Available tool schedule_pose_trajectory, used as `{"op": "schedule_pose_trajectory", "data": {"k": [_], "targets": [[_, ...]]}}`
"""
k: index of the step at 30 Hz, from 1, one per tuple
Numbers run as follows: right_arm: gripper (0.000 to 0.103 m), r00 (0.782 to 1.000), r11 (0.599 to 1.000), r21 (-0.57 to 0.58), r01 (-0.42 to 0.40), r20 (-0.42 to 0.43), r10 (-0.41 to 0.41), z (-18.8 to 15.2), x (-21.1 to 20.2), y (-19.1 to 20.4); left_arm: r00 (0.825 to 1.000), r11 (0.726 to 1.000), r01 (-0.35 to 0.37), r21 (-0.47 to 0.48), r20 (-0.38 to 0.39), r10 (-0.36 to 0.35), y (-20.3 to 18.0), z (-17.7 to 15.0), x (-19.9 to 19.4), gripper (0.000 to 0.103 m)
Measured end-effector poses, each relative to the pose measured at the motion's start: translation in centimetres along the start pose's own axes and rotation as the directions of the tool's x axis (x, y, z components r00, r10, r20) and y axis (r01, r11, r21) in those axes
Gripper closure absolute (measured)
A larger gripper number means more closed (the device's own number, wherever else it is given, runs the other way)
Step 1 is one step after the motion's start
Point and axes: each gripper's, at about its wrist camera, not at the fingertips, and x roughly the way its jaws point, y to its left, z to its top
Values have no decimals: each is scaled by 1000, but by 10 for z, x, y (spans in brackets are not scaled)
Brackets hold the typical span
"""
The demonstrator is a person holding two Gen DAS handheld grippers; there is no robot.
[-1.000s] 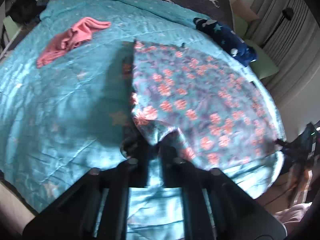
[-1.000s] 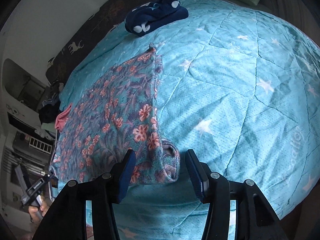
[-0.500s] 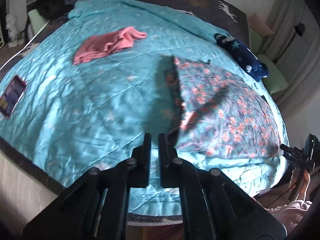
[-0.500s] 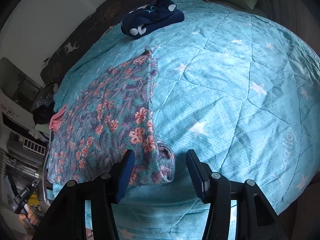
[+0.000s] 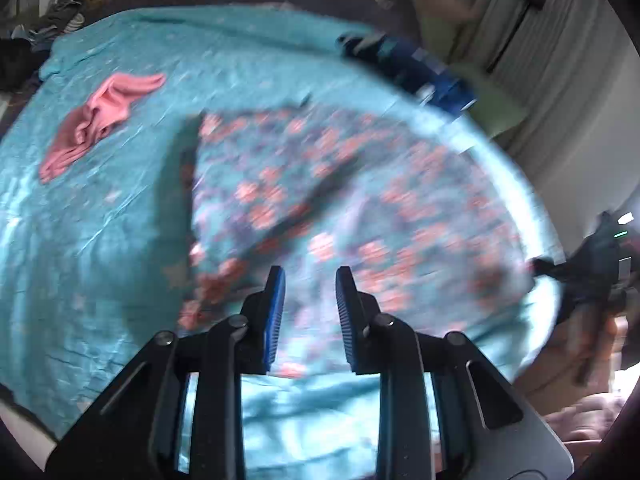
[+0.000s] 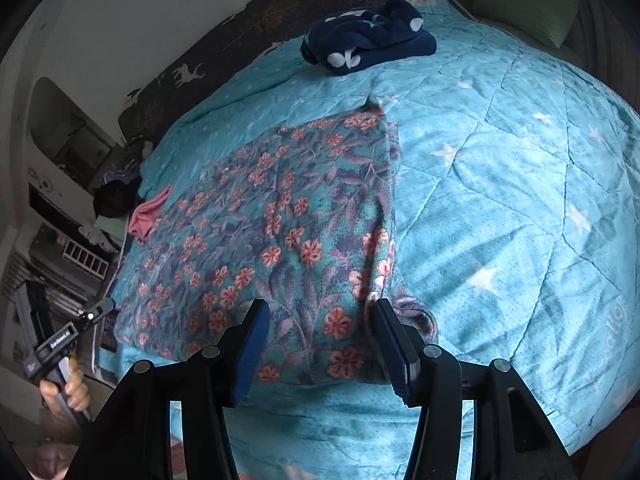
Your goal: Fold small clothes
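A floral garment (image 6: 280, 232) in teal with pink flowers lies spread flat on the teal star quilt (image 6: 500, 200). My right gripper (image 6: 320, 308) stands open just above its near hem, nothing pinched between the blue pads. The left wrist view is motion-blurred. There my left gripper (image 5: 310, 280) hovers over the near part of the floral garment (image 5: 340, 200) with its jaws opening and no cloth between them. Each gripper shows in the other's view: the left gripper (image 6: 68, 336) in a hand at the lower left, the right gripper (image 5: 592, 268) at the right edge.
A crumpled pink garment (image 5: 100, 116) lies on the quilt's far left. A navy garment with white spots (image 6: 368, 48) sits near the dark deer-print headboard (image 6: 192, 72). A green pillow (image 6: 524, 4) lies at the far right corner. The bed's edge runs below the grippers.
The left gripper let go of the garment's corner, swung off to the left while shut, then came back over the garment with its jaws parted. The right gripper stayed open.
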Motion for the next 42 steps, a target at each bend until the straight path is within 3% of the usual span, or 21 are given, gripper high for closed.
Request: {"op": "schedule_pose_trajectory", "data": {"k": [1, 2, 4, 5, 9, 13, 17, 19, 22, 24, 28, 34, 40, 42], "targets": [[48, 998, 999, 6, 50, -24, -50, -1, 4, -5, 996, 997, -76, -12, -45, 75, 9, -4, 16, 75], [49, 996, 997, 16, 73, -43, -72, -3, 7, -13, 994, 995, -89, -51, -65, 86, 23, -8, 26, 79], [51, 999, 998, 52, 26, -40, -24, -4, 2, -22, 1000, 989, -3, -148, -25, -1, 41, -12, 18, 80], [51, 999, 998, 62, 19, -34, -17, -2, -3, -23, 1000, 983, 2, -182, -25, -7, 47, -12, 11, 80], [51, 987, 988, 9, 152, 53, -152, 14, -23, -18, 998, 983, -67, -169, -5, 67, 46, -10, -11, 79], [50, 994, 999, 32, 4, 108, -7, 35, -28, -13, 997, 988, -29, -151, 64, 39, 35, -1, -27, 72], [50, 987, 989, -1, -148, 69, 148, 40, -3, 20, 994, 994, 52, -93, 98, -42, 11, 13, -21, 66], [50, 990, 990, -32, -136, 20, 136, 38, 18, 32, 998, 998, 27, -65, 65, -23, 3, 17, -4, 64], [51, 999, 998, -34, -45, -16, 45, 32, 40, 23, 991, 986, -123, -111, -70, 116, 20, 10, 33, 64], [55, 999, 999, -15, -45, 1, 45, 30, 39, 11, 998, 983, -69, -167, -27, 65, 35, 3, 29, 64], [55, 999, 1000, 16, -19, 29, 18, 36, 27, 4, 997, 978, -76, -194, -4, 77, 36, 9, 12, 64], [53, 997, 997, -38, -60, 51, 61, 55, 32, 27, 998, 995, -10, -102, 61, 17, 0, 37, 4, 63], [52, 994, 990, -98, -104, 5, 105, 58, 46, 50, 1000, 998, 25, -49, 8, -24, -21, 55, 34, 63], [45, 997, 990, -115, -78, -6, 78, 56, 52, 52, 1000, 999, -6, -45, -26, 5, -21, 56, 45, 63]]}}
